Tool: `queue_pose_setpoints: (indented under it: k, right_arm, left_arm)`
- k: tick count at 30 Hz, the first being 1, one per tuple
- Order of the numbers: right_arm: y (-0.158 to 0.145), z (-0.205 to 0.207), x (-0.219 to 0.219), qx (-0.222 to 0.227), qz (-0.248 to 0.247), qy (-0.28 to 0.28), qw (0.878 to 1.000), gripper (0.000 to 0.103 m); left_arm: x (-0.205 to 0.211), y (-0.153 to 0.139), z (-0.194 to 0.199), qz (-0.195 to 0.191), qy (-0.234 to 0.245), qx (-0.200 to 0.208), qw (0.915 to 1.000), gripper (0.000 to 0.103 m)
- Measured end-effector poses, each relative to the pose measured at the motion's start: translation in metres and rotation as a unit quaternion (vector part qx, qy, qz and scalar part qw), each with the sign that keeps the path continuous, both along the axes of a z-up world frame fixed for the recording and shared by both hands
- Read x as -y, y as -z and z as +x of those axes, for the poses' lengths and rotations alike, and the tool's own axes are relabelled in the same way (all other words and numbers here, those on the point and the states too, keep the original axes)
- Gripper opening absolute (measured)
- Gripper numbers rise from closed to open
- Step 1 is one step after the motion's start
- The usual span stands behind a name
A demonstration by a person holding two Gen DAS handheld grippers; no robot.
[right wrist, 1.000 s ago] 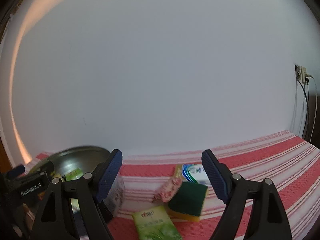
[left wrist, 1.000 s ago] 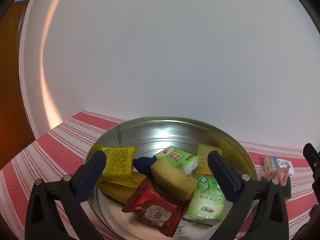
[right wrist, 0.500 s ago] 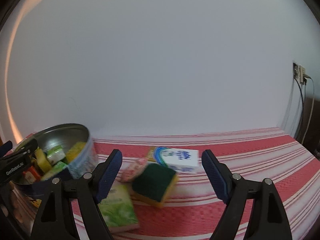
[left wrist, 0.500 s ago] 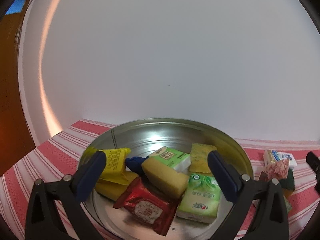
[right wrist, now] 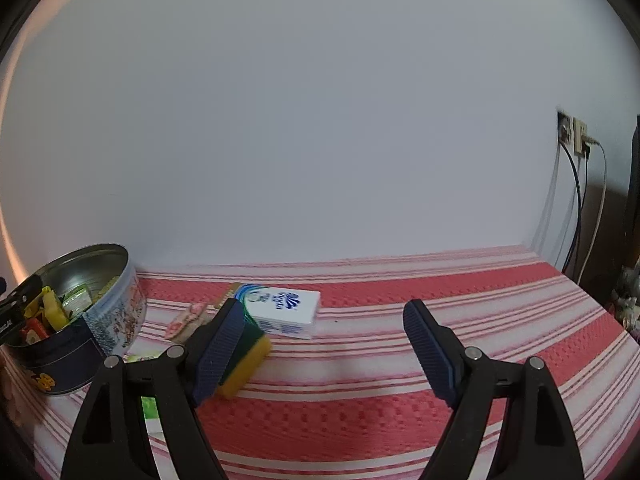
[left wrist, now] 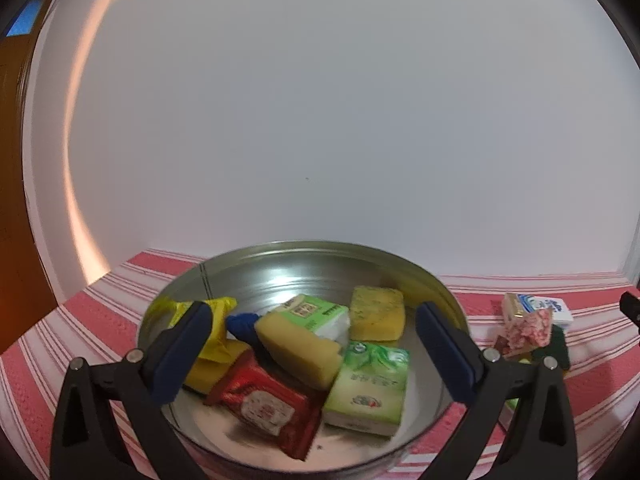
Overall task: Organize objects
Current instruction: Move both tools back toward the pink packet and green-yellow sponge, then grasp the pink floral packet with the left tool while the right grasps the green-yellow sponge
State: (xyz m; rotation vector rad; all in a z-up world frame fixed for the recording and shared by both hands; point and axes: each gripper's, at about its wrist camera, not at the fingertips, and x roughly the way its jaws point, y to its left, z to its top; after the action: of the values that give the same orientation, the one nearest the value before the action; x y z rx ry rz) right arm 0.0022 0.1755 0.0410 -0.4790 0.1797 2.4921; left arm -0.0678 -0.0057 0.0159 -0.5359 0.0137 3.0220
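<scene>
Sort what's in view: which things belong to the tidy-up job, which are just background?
Job: round tin with packets inside; loose on the striped cloth: white and blue tissue pack, green and yellow sponge, pink wrapped snack; left gripper and right gripper, both open.

Background: wall socket, cables, wall.

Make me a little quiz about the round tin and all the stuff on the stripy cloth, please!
1. True or false: the red packet lies inside the round tin.
2. Which thing lies outside the tin on the striped cloth? A) the yellow packet B) the white and blue box C) the red packet
3. Fill in: the green side of the sponge faces up and its other side is ____.

Key
1. True.
2. B: the box rests on the cloth, beside the sponge.
3. Yellow.
</scene>
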Motion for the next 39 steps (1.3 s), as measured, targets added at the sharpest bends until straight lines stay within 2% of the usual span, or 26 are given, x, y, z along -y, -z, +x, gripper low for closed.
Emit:
queue_pose_setpoints:
  k: [5,11,17,20,23,27,29,32,34,39]
  right_arm:
    - [-0.002,0.013,-0.017,0.010,-0.030,-0.004,1.000,0.083]
    - [0.004,0.004,-0.016,0.033,-0.059,-0.039,0.997,0.083]
    - [0.017,-0.036,-0.002,0.087,-0.105,-0.098,0.986,0.084]
    - [0.024,-0.061,0.005,0.116,-0.119,-0.112,0.980,0.084]
    - [0.033,-0.088,0.014,0.154,-0.127,-0.118,0.973,0.083]
    - [0.035,-0.109,0.018,0.165,-0.120,-0.097,0.974,0.083]
    - [0.041,-0.117,0.014,0.177,-0.133,-0.090,0.971,0.083]
    - [0.045,-0.113,0.003,0.175,-0.158,-0.085,0.968,0.083]
    - [0.047,-0.105,-0.006,0.172,-0.172,-0.088,0.966,0.071]
    - [0.046,-0.078,-0.022,0.161,-0.172,-0.103,0.966,0.066]
  left_arm:
    - [-0.015,-0.001,0.015,-0.013,0.020,-0.009,0.9997,0.103]
    - [-0.033,0.002,0.024,-0.014,0.046,0.011,0.9988,0.103]
    - [-0.048,0.002,0.034,-0.035,0.071,0.002,0.9969,0.103]
    - [-0.046,0.001,0.034,-0.026,0.071,0.008,0.9971,0.103]
    - [-0.038,0.001,0.028,-0.012,0.062,0.019,0.9978,0.103]
    - [-0.033,0.001,0.026,-0.010,0.060,0.017,0.9980,0.103]
    - [-0.035,0.001,0.026,-0.016,0.064,0.015,0.9977,0.103]
    - [-0.038,0.002,0.027,-0.025,0.073,0.014,0.9969,0.103]
    - [-0.040,0.002,0.029,-0.029,0.081,0.012,0.9962,0.103]
    - [-0.046,0.002,0.032,-0.038,0.094,0.008,0.9948,0.103]
